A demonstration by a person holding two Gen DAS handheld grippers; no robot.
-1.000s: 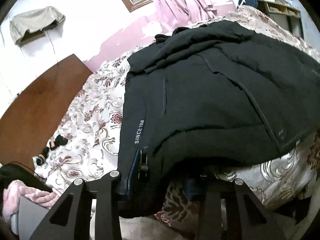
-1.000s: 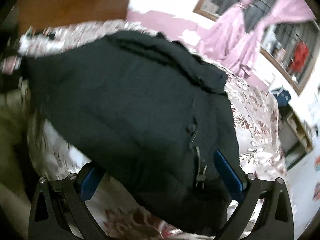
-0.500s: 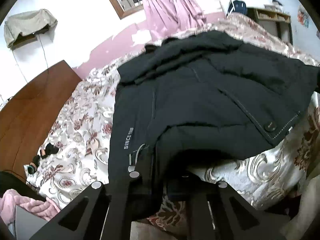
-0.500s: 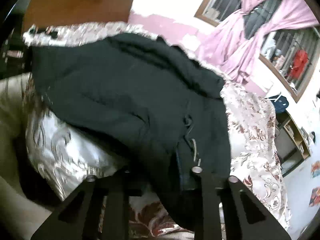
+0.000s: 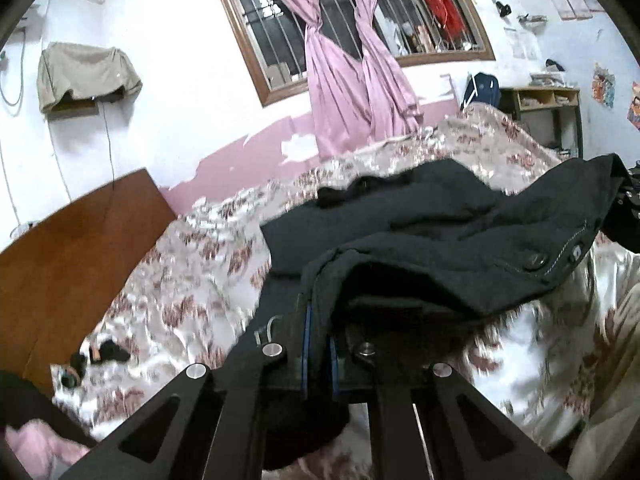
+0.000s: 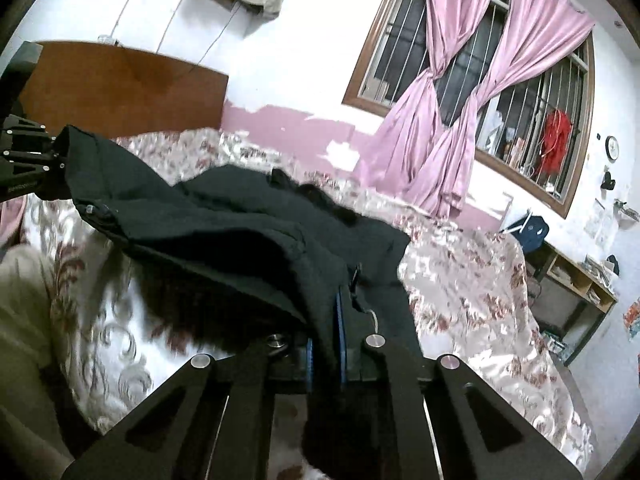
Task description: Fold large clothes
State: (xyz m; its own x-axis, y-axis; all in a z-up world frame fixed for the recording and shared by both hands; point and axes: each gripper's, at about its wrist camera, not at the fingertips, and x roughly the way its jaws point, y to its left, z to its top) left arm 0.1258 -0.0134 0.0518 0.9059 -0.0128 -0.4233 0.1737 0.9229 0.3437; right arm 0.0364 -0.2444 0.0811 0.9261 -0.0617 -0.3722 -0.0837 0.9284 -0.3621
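the bed (image 5: 192, 280) with its flowered satin cover fills the middle of both views, from the left edge to the right edge, under a pink and white wall. on it lies the black jacket (image 5: 440, 240), in the centre of each frame. its far part, with the dark collar, rests on the cover, and the near hem is lifted off the bed and hangs between my two hands like a low tent.

my left tongs (image 5: 318, 352), at the bottom centre of the left wrist view, are closed on one near corner of the hem; the cloth is pinched between the blue pads. my right tongs (image 6: 324, 344), at the bottom centre of the right wrist view, are closed in the same way on the other near corner, beside a small zipper pull (image 6: 354, 276). each tool also shows at the edge of the other view.

i judge the folding is only at the beginning. the near edge is raised, but no flat fold lies on the jacket yet. what is left, i think, is to carry the hem toward the collar, lay it down, smooth it, and fold again.
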